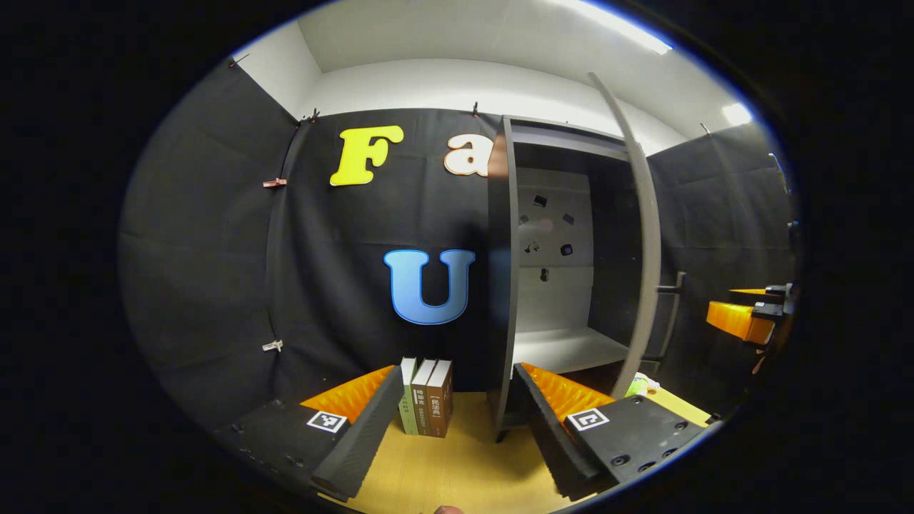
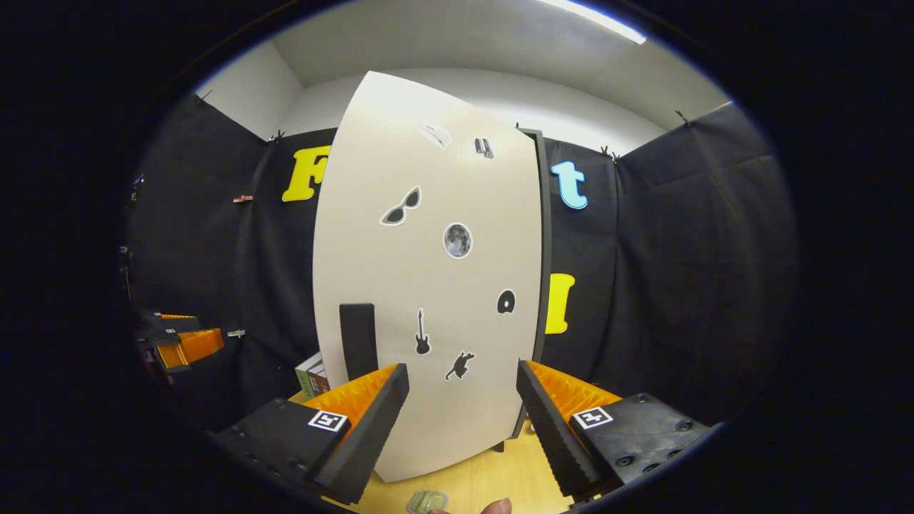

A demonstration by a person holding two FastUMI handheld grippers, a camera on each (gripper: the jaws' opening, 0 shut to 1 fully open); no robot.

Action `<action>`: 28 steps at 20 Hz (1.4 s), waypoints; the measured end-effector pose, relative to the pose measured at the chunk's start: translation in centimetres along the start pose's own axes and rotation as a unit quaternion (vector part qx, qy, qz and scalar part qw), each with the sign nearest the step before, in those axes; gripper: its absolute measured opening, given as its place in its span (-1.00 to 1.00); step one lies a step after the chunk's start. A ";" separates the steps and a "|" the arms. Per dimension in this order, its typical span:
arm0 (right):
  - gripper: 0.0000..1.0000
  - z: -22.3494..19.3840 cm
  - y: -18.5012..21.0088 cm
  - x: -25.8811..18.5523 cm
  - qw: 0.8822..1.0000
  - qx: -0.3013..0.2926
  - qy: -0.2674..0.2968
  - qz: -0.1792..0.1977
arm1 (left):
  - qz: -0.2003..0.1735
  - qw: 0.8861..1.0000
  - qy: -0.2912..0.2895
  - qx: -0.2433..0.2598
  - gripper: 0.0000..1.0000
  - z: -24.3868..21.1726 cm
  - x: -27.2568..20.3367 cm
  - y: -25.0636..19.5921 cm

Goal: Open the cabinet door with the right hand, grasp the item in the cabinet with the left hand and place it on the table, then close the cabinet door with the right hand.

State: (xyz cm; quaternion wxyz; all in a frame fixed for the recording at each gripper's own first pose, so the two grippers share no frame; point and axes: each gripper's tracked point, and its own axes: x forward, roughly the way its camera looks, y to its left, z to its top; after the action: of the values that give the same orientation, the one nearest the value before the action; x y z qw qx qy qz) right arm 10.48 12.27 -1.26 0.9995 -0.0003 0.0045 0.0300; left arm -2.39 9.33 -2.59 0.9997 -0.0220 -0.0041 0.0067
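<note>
While the cabinet door [image 2: 428,285] stands ajar, left gripper [image 1: 457,421] and right gripper [image 2: 464,421] gape level, empty.

Open cabinet seen past the left tool

The left tool [image 1: 457,421] hangs with fingers spread over the counter [image 1: 457,464]. Three books [image 1: 427,396] stand at 12 o'clock; the cabinet [image 1: 564,250], door [image 1: 643,235] swung open, stands at 1 o'clock; the right tool [image 1: 746,314] shows at 3 o'clock.

Tall cabinet [image 1: 550,285] right of centre in left gripper view, its pale door [image 2: 428,285] partly open, stickers on its face, small pale green item [image 2: 427,501] on table at bottom edge of right gripper view
</note>
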 end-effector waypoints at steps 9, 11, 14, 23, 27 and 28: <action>0.96 1.8 -2.0 -2.3 1.000 -0.005 -0.020 -0.021 | -0.003 1.000 -0.006 0.003 0.93 0.5 -0.4 -0.8; 0.96 1.9 -2.5 -2.6 1.000 -0.006 -0.021 -0.023 | -0.005 1.000 -0.008 0.006 0.93 0.3 -0.8 -0.8; 0.96 2.0 -3.4 -3.3 1.000 -0.002 -0.021 -0.022 | -0.005 1.000 -0.010 0.009 0.92 0.6 -2.4 -2.3; 0.96 2.6 -5.3 -4.5 1.000 0.001 -0.023 -0.021 | -0.005 1.000 -0.009 0.018 0.92 1.1 -3.7 -4.0; 0.96 2.6 -5.8 -4.8 1.000 0.000 -0.024 -0.018 | -0.004 1.000 -0.012 0.020 0.92 1.4 -4.0 -4.7; 0.96 2.6 -5.9 -4.9 1.000 0.000 -0.024 -0.018 | -0.004 1.000 -0.014 0.020 0.92 1.6 -4.1 -4.9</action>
State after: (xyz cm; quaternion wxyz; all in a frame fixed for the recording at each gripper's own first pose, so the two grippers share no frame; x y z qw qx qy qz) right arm 5.94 6.08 1.41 0.9997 -0.0001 -0.0197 0.0117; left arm -6.40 4.46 -0.81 0.9998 -0.0017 -0.0175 0.0029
